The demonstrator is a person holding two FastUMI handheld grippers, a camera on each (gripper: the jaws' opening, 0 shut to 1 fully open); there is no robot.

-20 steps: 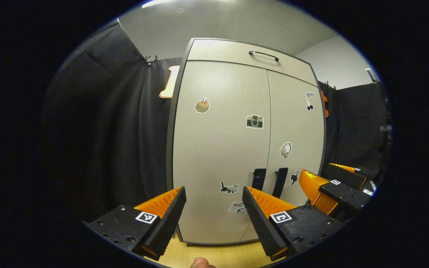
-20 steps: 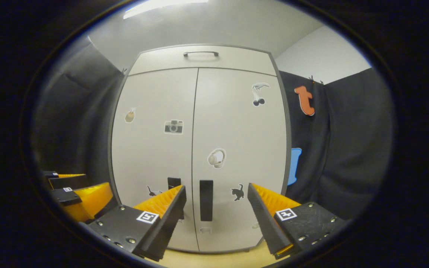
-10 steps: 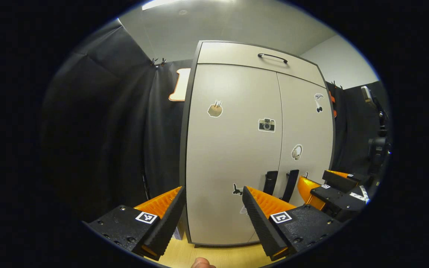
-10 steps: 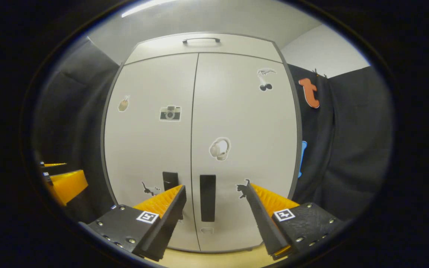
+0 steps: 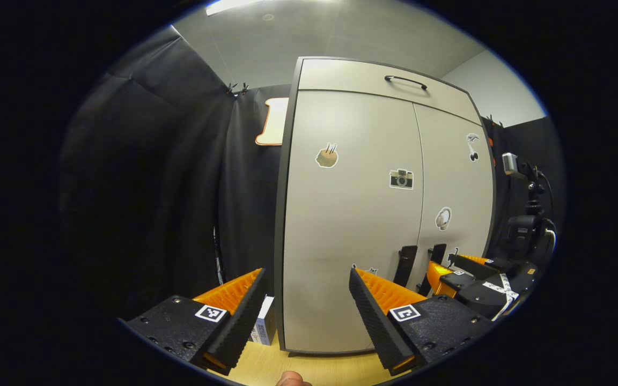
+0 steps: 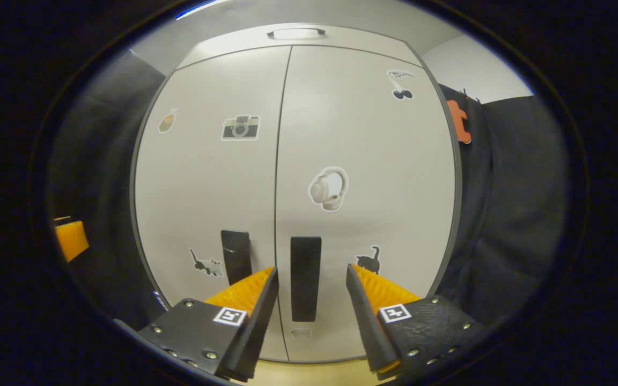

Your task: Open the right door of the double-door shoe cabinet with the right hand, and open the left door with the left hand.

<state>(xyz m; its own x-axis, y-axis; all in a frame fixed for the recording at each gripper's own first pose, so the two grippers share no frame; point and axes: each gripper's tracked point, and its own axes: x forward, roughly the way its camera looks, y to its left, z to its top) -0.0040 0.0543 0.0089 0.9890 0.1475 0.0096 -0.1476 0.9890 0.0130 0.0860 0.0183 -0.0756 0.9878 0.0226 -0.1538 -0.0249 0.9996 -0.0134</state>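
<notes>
Right tongs [image 6: 309,271] hang spread wide in front of the shoe cabinet [image 6: 293,187], fingers either side of the right door handle [image 6: 306,277] in the right gripper view but not yet on it; how much gap remains btwn tips and door is hard to tell. Both doors look shut, seam running straight down the middle, w/ the left door handle [image 6: 235,256] just across it. Left tongs [image 5: 308,279] are also wide open and empty, held back and off toward the cabinet's left edge in the left gripper view, w/ the left door [image 5: 349,214] ahead of them. From there the right tongs [image 5: 451,268] sit low by the two handles.

Step in hand, by the look of it: grip the right handle. Best done by keeping the bar centred btwn the fingers, pushing in until both reach past its edges, then closing squarely. The pull should probably follow the door's arc, hinge on the outer side, so the grip doesn't twist off. Left tongs need to move right to their own handle after.
</notes>
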